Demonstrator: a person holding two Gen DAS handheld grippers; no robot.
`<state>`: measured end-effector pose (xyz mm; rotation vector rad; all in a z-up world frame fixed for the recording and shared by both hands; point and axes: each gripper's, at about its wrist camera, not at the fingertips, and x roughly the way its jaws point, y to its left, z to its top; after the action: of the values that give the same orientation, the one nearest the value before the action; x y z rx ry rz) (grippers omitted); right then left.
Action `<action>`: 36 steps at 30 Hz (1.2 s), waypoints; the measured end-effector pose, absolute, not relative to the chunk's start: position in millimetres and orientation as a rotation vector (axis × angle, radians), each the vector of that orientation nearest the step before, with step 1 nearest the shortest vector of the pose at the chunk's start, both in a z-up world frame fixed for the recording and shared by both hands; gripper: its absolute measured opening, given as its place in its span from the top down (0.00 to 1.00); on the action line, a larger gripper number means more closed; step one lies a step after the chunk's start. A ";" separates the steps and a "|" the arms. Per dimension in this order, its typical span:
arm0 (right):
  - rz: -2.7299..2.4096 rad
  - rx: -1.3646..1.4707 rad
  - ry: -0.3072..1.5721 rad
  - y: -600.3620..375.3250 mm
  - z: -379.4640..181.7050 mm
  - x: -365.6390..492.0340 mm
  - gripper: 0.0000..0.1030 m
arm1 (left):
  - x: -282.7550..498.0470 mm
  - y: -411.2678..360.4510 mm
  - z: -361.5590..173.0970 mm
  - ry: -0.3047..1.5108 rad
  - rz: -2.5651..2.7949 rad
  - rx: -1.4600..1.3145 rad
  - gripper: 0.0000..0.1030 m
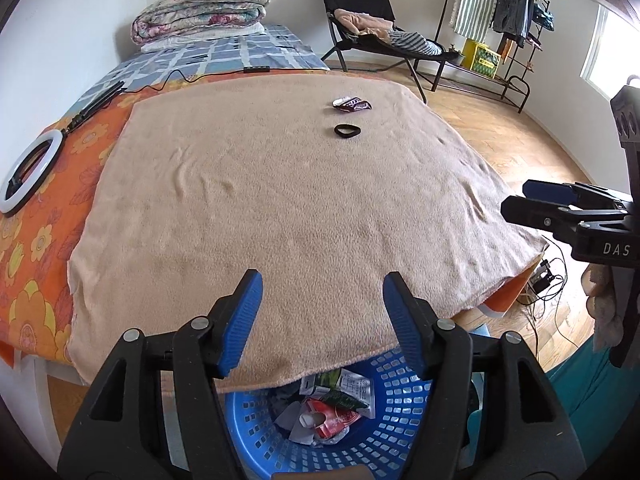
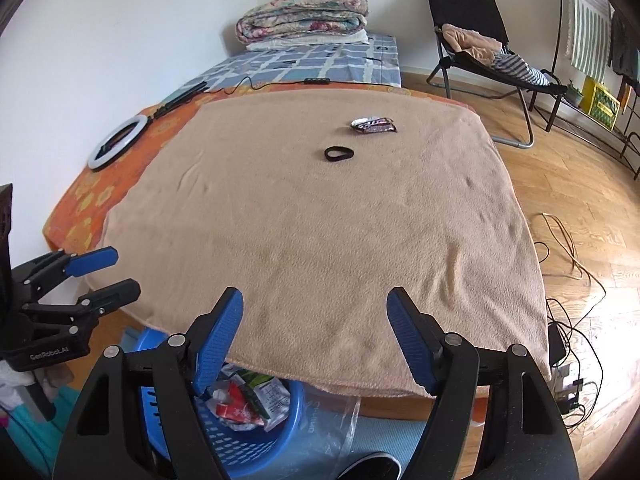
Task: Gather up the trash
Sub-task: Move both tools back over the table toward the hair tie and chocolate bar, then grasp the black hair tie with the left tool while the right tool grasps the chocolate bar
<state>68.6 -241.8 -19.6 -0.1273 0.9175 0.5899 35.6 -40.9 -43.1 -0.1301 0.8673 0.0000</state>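
A dark snack wrapper [image 1: 352, 104] [image 2: 374, 125] lies at the far side of the tan blanket [image 1: 280, 208] [image 2: 320, 232]. A black hair band [image 1: 346, 131] [image 2: 339, 153] rests just in front of it. Below the bed's near edge stands a blue basket [image 1: 396, 404] [image 2: 248, 440] holding several crumpled wrappers [image 1: 336, 408] [image 2: 248, 398]. My left gripper [image 1: 322, 280] hangs open and empty over the basket and the blanket's edge. My right gripper [image 2: 316, 294] is open and empty too, beside it; it shows at the right edge of the left wrist view [image 1: 520, 200].
A white ring light [image 1: 30, 174] [image 2: 116, 142] and its cable lie on the orange sheet at left. A folded quilt [image 1: 200, 10] sits at the bed's far end. A black folding chair [image 2: 480, 40] and a clothes rack [image 1: 512, 20] stand on the wood floor; cables [image 2: 568, 264] trail at right.
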 end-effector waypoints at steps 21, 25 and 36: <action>0.572 0.018 0.877 -245.6 -2.4 229.3 0.28 | 200.1 -41.7 -53.0 0.882 -0.128 -0.177 0.39; 0.574 0.085 0.895 -241.6 -10.0 267.5 0.28 | 234.5 -36.4 -65.8 0.897 -0.136 -0.202 0.47; 0.547 0.217 1.008 -215.9 -68.1 361.1 0.28 | 307.3 -36.2 -99.9 0.909 -0.167 -0.150 0.62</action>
<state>361.1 -215.9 -68.1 0.2169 1.0078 0.5471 307.3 -36.2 -99.9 -0.1500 0.9093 -0.1672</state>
